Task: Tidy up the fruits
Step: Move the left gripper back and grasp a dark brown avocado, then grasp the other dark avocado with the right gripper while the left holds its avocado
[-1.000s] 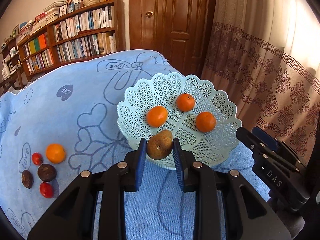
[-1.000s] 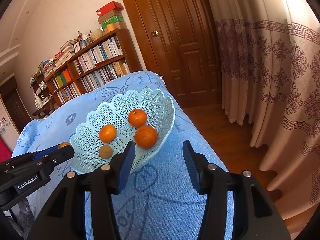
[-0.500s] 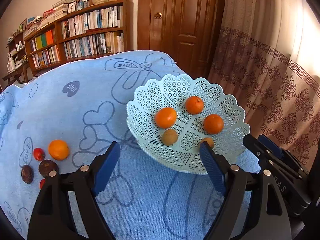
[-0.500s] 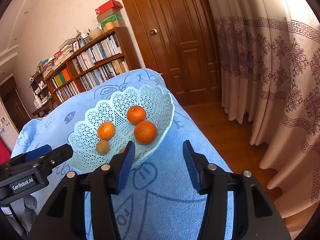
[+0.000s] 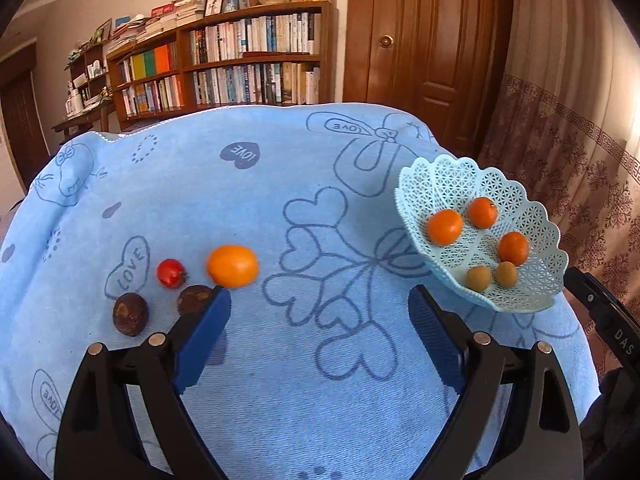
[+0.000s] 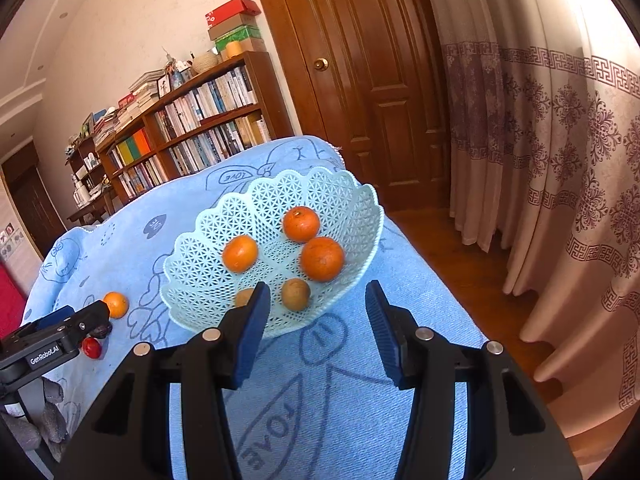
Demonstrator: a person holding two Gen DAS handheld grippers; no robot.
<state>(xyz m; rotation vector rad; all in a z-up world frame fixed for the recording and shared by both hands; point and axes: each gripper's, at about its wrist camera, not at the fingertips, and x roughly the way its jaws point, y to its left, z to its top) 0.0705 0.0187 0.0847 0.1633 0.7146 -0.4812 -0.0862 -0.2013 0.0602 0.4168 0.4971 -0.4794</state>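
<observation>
Fruit released: left gripper (image 5: 320, 304), fingers now spread and empty, has swung from basket (image 5: 520, 300) toward the loose orange (image 5: 232, 266); right gripper (image 6: 314, 308) idles agape.

Blue towel (image 5: 280, 380) carries lattice basket (image 5: 532, 292), orange (image 5: 232, 266), tomato (image 5: 171, 273), two dark fruits (image 5: 130, 314).

"LOVE" is printed in hearts on the blue cloth (image 5: 280, 380); the left tool (image 6: 48, 350) reads "GenRobot.AI", the right tool (image 5: 612, 332) "DAS".

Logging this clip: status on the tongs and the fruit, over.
Left tongs open, empty. Right tongs open, empty. Five fruits in basket; orange, tomato, two dark fruits on cloth. Nothing blocking.
</observation>
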